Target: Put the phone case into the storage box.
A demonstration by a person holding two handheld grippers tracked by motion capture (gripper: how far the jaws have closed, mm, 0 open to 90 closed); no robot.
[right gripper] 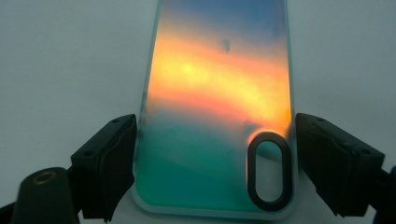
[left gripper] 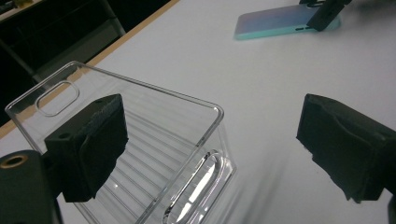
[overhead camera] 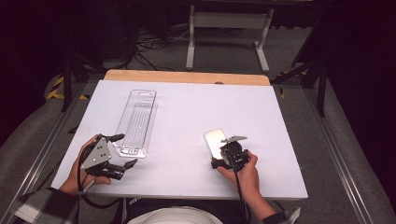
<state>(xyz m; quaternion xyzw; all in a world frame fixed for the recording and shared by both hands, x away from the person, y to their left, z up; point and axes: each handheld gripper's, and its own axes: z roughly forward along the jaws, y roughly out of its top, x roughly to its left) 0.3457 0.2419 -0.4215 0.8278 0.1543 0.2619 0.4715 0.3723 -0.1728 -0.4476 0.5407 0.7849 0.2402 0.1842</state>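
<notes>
the right gripper (right gripper: pixel 212 154) is clamped across the near end of the one phone case (right gripper: pixel 219 93), flat on the table (overhead camera: pixel 187 116); the grasp looks just made, so next comes a lift. the left gripper (left gripper: pixel 215 149) hangs released beside the one clear tray (left gripper: pixel 135 140).

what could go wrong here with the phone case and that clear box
The right claw grips the phone case only at its camera-hole end, so the long free end may sag or twist out when lifted. The left claw stands open, with one pad over the light clear plastic box and the other beside it, and closing may push the box aside.
</notes>
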